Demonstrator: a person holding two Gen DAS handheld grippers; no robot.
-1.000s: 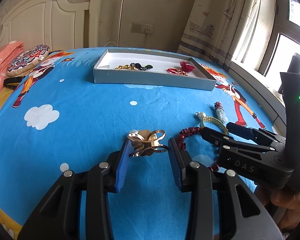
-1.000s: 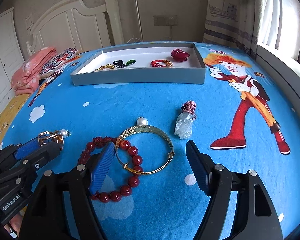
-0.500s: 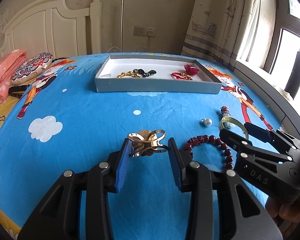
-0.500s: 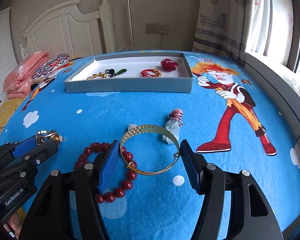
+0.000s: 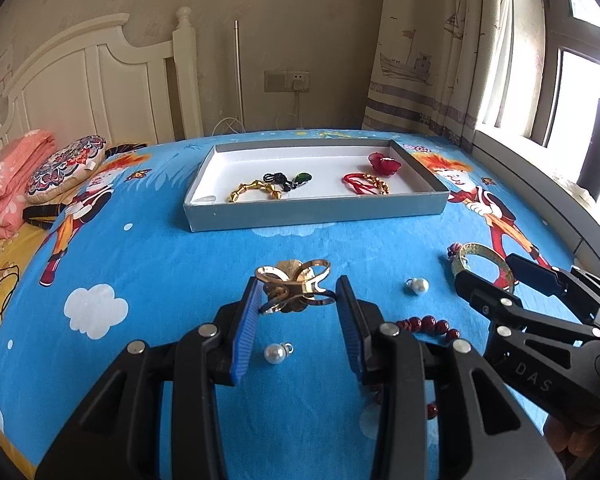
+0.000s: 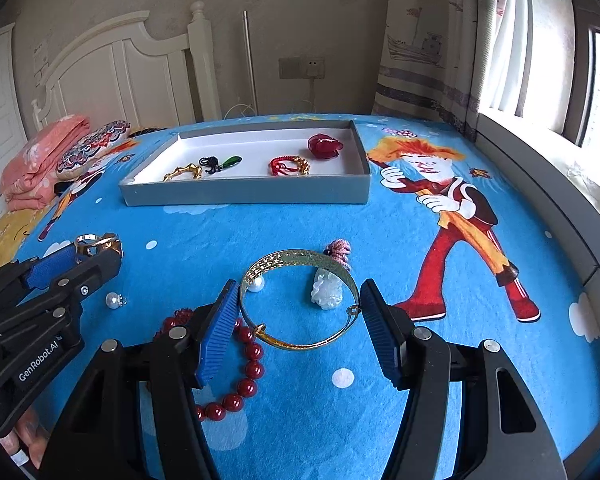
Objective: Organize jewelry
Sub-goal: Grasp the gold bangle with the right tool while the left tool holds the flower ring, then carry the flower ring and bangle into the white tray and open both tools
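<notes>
Your left tool (image 5: pixel 296 300) is clamped on a gold clip (image 5: pixel 294 286), held clear above the blue bed sheet (image 5: pixel 172 264); the clip's long axis runs across, pad to pad. Your right tool (image 6: pixel 298 322) is clamped on a gold bangle (image 6: pixel 300 300), tilted with its far edge raised and its opening facing up toward the camera. On the sheet lie a red bead bracelet (image 6: pixel 246 364), two pearls (image 5: pixel 276 353) and a white pendant (image 6: pixel 327 290). The grey tray (image 5: pixel 316 214) sits lengthwise across the bed, well apart beyond both tools.
</notes>
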